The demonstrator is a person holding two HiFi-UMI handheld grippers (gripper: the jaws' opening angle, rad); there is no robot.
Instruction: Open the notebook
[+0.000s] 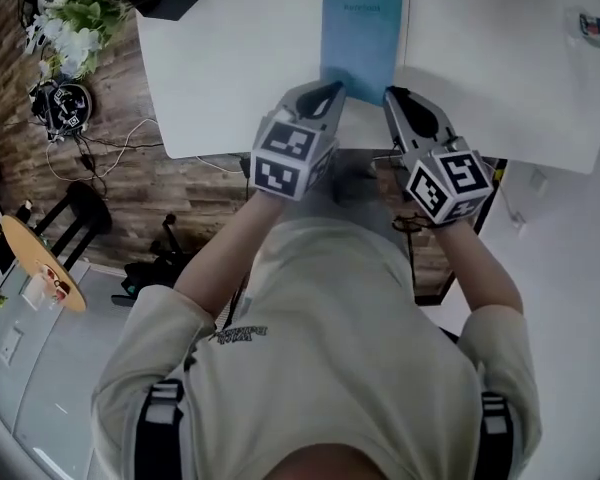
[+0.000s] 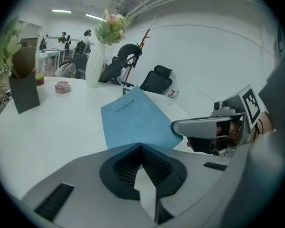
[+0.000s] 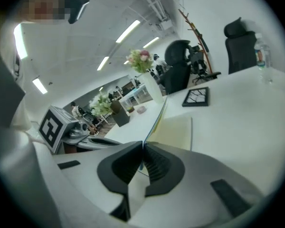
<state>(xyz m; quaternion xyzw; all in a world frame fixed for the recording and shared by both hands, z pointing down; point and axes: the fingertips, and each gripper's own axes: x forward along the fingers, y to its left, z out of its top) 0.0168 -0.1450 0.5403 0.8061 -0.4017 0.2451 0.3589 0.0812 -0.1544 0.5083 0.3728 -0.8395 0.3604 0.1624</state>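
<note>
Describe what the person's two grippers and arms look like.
The left gripper and right gripper are pale grey tapered shells with black ribbed pads. Each carries a white cube of black square markers. The person wears a beige short-sleeved T-shirt and black shoulder straps.

The left forearm (image 1: 220, 258) and the right forearm (image 1: 483, 268) reach forward side by side. Each hand points its tongs forward and down. The left tongs (image 1: 330, 93) have their jaws pressed together. The right tongs (image 1: 393, 95) are closed on the edge of the notebook cover (image 3: 156, 119).
</note>
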